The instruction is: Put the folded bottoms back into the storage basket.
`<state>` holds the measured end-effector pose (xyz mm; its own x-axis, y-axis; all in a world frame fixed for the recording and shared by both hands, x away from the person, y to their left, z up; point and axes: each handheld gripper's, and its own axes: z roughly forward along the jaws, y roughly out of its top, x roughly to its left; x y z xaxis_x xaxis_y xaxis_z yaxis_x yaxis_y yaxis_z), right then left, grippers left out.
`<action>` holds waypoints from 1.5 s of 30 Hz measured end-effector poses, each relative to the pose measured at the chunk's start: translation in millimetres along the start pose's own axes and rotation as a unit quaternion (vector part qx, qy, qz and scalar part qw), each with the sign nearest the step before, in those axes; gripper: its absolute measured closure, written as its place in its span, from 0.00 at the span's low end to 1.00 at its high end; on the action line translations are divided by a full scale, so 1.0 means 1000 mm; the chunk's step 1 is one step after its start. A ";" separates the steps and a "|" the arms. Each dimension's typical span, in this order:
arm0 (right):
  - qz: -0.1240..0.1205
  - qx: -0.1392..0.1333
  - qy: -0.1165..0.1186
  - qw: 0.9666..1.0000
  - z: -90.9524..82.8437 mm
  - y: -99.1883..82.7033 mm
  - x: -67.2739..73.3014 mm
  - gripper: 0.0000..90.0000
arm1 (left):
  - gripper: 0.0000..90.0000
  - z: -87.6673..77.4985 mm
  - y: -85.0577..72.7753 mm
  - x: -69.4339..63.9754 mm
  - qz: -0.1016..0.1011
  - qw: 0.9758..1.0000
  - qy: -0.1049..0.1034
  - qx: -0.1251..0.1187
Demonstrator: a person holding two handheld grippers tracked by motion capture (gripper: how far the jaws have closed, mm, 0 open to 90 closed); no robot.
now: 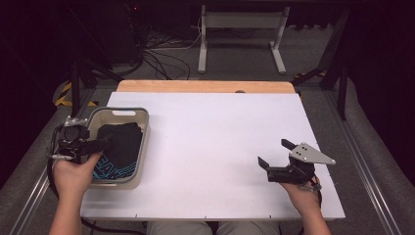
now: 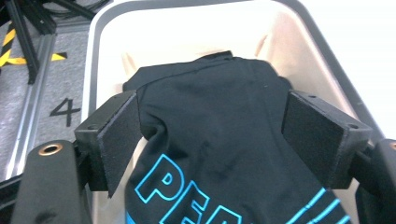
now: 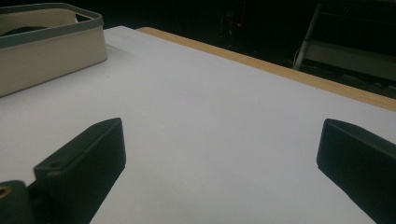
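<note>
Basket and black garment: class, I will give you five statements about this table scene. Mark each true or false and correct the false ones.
1. The black garment with blue lettering lies inside the basket. True.
2. The basket stands at the table's right side. False: it stands at the left edge of the table.
3. The left tool has its jaws apart, either side of the garment. True.
4. The right tool grips a cup. False: its jaws are open with nothing between them.
5. The garment's lettering is red. False: it is blue.
</note>
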<state>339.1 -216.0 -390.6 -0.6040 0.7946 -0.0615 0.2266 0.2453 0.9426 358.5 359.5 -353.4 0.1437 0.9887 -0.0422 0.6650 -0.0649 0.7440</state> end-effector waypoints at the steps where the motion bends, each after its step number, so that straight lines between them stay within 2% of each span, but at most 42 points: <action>1: 0.000 0.000 0.000 1.000 0.000 0.000 0.000 0.02 | 0.22 -0.002 -0.001 0.000 -0.001 1.000 -0.003 -0.005; 7: 0.000 0.000 0.000 1.000 0.000 0.000 0.000 0.02 | 0.10 -0.011 -0.013 -0.003 -0.027 0.998 -0.019 -0.046; 11: -0.001 0.001 0.001 1.000 0.000 0.000 0.001 0.02 | 0.06 -0.018 -0.020 -0.007 -0.031 0.997 -0.025 -0.073; 17: -0.001 0.002 0.000 1.000 0.001 0.000 0.002 0.02 | 0.04 -0.026 -0.034 -0.019 -0.035 0.991 -0.027 -0.128; 21: -0.001 0.003 0.001 1.000 0.001 0.000 0.002 0.02 | 0.04 -0.028 -0.042 -0.029 -0.028 0.987 -0.030 -0.153; 22: -0.001 0.002 0.000 1.000 0.001 -0.001 0.002 0.02 | 0.04 -0.028 -0.045 -0.034 -0.022 0.986 -0.024 -0.162; 27: -0.002 0.001 0.000 1.000 0.001 0.000 0.002 0.02 | 0.04 -0.026 -0.047 -0.042 -0.015 0.985 -0.029 -0.172; 31: -0.002 -0.003 -0.001 1.000 0.000 0.000 0.001 0.02 | 0.04 -0.024 -0.048 -0.052 -0.009 0.984 -0.044 -0.175; 33: -0.001 -0.003 -0.003 1.000 0.000 0.000 0.001 0.02 | 0.02 -0.023 -0.046 -0.058 -0.005 0.984 -0.049 -0.170; 40: -0.002 -0.005 -0.003 1.000 -0.001 0.000 0.000 0.02 | 0.01 -0.022 -0.039 -0.077 0.015 0.982 -0.070 -0.176; 45: -0.003 -0.005 -0.004 1.000 0.000 -0.001 0.000 0.02 | 0.00 -0.018 -0.035 -0.088 0.032 0.981 -0.081 -0.171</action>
<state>338.3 -216.0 -391.1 -0.5989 0.7978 -0.0689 0.2155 0.2434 0.9457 309.3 277.2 -364.2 0.3098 0.9481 -0.0718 0.3692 -0.0504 0.9280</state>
